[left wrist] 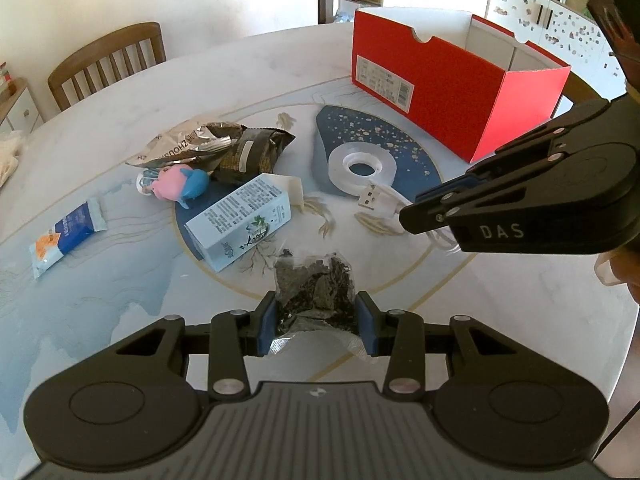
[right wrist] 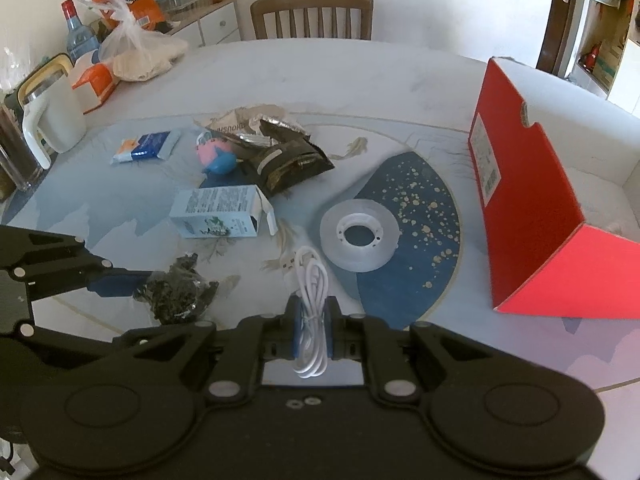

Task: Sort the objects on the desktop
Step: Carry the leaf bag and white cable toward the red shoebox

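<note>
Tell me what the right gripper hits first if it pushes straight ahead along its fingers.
Probably the clear tape roll. The right gripper, shut on the white USB cable, points up the table with the roll slightly right of its line. Depth is unclear, so it might pass just left of it.

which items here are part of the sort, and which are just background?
Part of the job: bag of dried leaves in the left gripper; white cable in the right gripper; red box; tape roll; carton; toy; wrappers; blue sachet.

Background: chair; kettle; bottle; plastic bag.
</note>
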Motion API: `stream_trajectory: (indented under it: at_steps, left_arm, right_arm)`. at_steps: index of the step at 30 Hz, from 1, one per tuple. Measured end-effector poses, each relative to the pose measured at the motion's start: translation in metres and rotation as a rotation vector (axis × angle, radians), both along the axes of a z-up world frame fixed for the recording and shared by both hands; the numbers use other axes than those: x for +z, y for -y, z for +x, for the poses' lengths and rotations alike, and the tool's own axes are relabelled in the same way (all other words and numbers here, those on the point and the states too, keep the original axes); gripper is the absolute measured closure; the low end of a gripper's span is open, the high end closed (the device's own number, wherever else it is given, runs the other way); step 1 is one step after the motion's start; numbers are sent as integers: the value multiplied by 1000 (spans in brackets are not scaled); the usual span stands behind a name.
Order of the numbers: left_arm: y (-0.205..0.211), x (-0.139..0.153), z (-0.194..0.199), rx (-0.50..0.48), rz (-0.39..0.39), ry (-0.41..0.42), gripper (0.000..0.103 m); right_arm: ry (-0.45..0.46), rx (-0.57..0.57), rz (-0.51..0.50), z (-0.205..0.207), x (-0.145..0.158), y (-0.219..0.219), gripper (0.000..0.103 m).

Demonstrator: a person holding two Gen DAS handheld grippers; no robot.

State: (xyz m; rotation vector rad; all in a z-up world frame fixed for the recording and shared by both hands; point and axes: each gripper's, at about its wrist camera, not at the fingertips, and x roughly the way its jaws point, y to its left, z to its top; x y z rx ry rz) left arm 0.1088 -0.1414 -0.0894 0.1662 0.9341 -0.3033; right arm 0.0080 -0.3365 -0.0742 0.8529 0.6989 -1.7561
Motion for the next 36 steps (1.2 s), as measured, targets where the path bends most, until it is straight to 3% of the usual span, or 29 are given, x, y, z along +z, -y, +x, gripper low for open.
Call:
stream_trajectory:
  at_steps: [22, 36]
  left_arm:
    - [27, 52, -1, -44, -19, 32, 63]
    - [80, 90, 24, -102, -55, 68, 63]
  right_arm:
    - [34, -19, -120, -14, 70, -36, 93]
    - [-8, -84, -176, -67, 109, -69, 92]
